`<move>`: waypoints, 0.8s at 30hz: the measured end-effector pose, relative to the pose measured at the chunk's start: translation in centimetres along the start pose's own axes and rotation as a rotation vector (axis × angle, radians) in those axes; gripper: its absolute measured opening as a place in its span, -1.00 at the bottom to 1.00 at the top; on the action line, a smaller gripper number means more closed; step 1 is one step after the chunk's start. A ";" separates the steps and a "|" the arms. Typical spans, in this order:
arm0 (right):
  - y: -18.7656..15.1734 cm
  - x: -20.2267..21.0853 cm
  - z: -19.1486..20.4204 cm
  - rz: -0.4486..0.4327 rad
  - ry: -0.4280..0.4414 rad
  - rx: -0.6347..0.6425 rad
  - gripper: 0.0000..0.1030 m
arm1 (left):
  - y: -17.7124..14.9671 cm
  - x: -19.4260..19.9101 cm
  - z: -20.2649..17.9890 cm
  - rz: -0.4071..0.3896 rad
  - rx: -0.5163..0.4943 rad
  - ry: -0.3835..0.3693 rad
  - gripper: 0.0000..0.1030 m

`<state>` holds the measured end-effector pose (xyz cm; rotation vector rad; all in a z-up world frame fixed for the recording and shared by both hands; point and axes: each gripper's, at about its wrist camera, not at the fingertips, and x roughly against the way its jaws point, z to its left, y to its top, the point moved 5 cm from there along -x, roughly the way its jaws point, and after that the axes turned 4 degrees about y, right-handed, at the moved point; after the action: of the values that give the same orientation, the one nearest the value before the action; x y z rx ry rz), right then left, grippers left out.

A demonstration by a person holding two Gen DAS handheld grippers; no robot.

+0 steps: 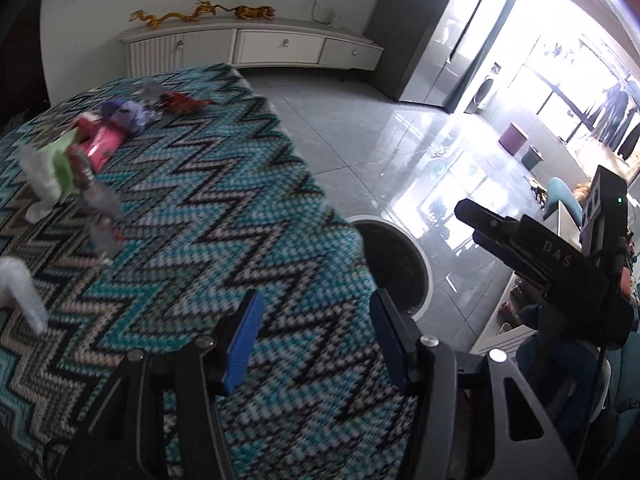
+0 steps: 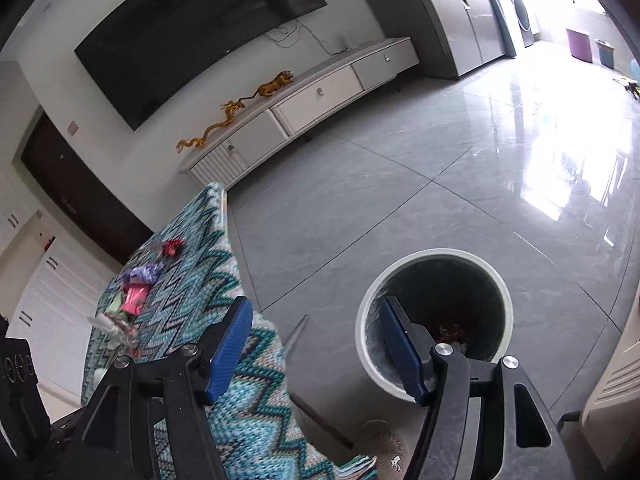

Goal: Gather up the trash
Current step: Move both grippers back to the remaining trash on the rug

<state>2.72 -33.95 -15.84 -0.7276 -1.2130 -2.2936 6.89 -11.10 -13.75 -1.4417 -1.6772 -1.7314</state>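
Right wrist view: right tongs gape empty above bin; left tongs likewise (over tablecloth).

White letters "DAS" readable on black body of right gripper, seen from left wrist view. No other legible text, labels, numbers; wrapper print on surface too blurred.

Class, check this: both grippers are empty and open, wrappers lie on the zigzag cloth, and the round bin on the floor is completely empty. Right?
Not quite. The bin is not empty: the right wrist view shows some trash at its bottom. The rest stands: left gripper and right gripper open and empty, wrappers on the zigzag cloth.
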 end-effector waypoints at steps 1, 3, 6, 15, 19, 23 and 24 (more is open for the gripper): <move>-0.6 -0.4 1.3 0.016 0.016 0.020 0.24 | -0.5 0.6 0.9 -0.012 0.016 0.020 0.04; -1.6 -0.8 3.4 0.035 0.039 0.061 0.24 | -1.3 1.9 3.2 -0.029 0.052 0.052 0.04; -2.8 -1.0 6.4 0.056 0.071 0.121 0.25 | -3.1 3.6 5.9 -0.042 0.114 0.083 0.04; -6.8 -0.1 14.7 0.095 0.169 0.294 0.25 | -6.2 9.1 10.0 -0.132 0.200 0.156 0.04; -7.5 0.8 16.6 0.092 0.190 0.350 0.25 | -5.8 11.1 12.3 -0.211 0.233 0.234 0.04; -7.9 1.8 17.7 0.072 0.200 0.396 0.25 | -5.3 13.3 14.5 -0.275 0.262 0.297 0.04; -7.9 2.0 17.9 0.068 0.201 0.404 0.25 | -5.3 13.7 15.1 -0.285 0.268 0.316 0.04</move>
<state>0.81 -14.97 -10.88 -0.3753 -1.4651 -1.9242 3.09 9.00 -8.66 -0.7975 -1.9120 -1.6831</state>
